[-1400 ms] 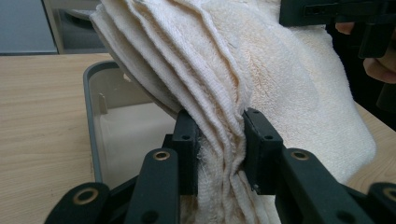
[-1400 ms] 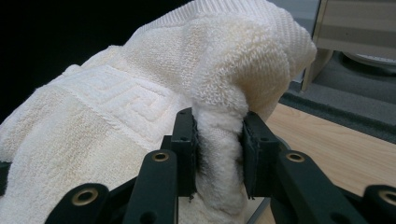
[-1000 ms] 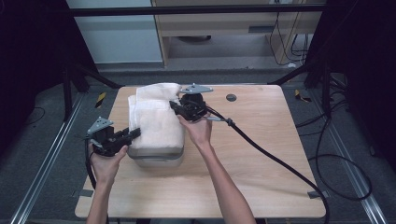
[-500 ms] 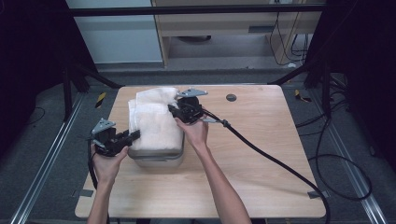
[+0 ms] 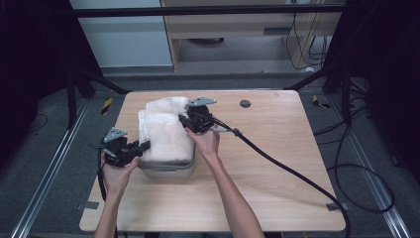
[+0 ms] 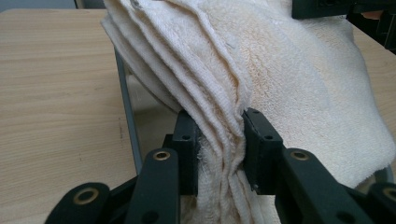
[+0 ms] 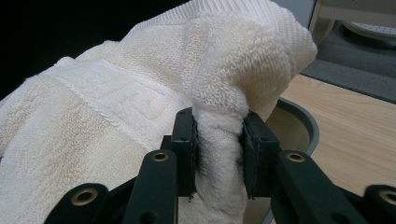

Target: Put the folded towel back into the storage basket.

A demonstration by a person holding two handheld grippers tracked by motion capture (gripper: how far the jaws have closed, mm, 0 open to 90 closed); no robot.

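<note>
A folded cream towel lies draped over a grey metal basin on the wooden table. My left gripper is at the towel's near left edge, shut on several bunched layers of the towel, which sit pinched between its black pads. My right gripper holds the towel's right side farther back, shut on a thick fold of the towel between its pads. The basin's rim curves just beyond that fold.
A small dark round hole sits in the tabletop toward the back. The right gripper's black cable trails across the table to the right edge. Bare wood lies right of and in front of the basin. Metal rails flank the table.
The right gripper has sunk a little with its fold of towel, lowering it toward the basin. The left gripper has stayed put at the towel's left edge.
</note>
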